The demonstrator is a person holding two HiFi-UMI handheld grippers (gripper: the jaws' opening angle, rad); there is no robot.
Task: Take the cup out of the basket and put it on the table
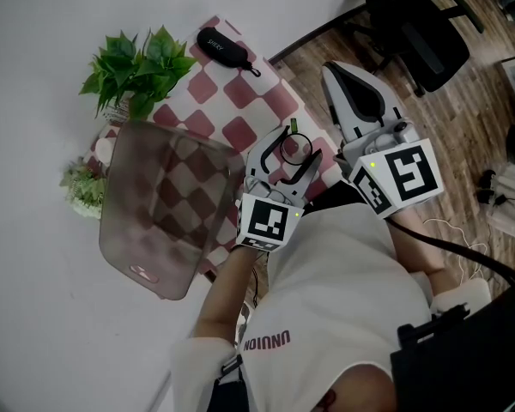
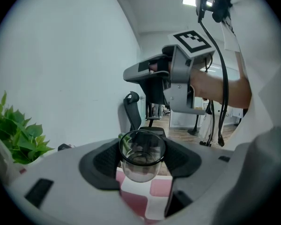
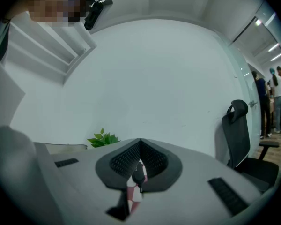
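The head camera looks steeply down from high up on the worktop (image 1: 237,87) and both tongs. The camera on the left tongs (image 1: 292,149) sits close behind them and looks across the room at the right tongs (image 1: 332,75). The right one faces the wall (image 3: 145,78). All three see the plant (image 1: 137,65) and chair (image 1: 422,26).

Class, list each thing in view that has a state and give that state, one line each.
cup: out of the basket, clamped in the left gripper
left gripper: jaws shut on the cup
right gripper: jaws together, empty
basket: no cup inside
glasses case: closed
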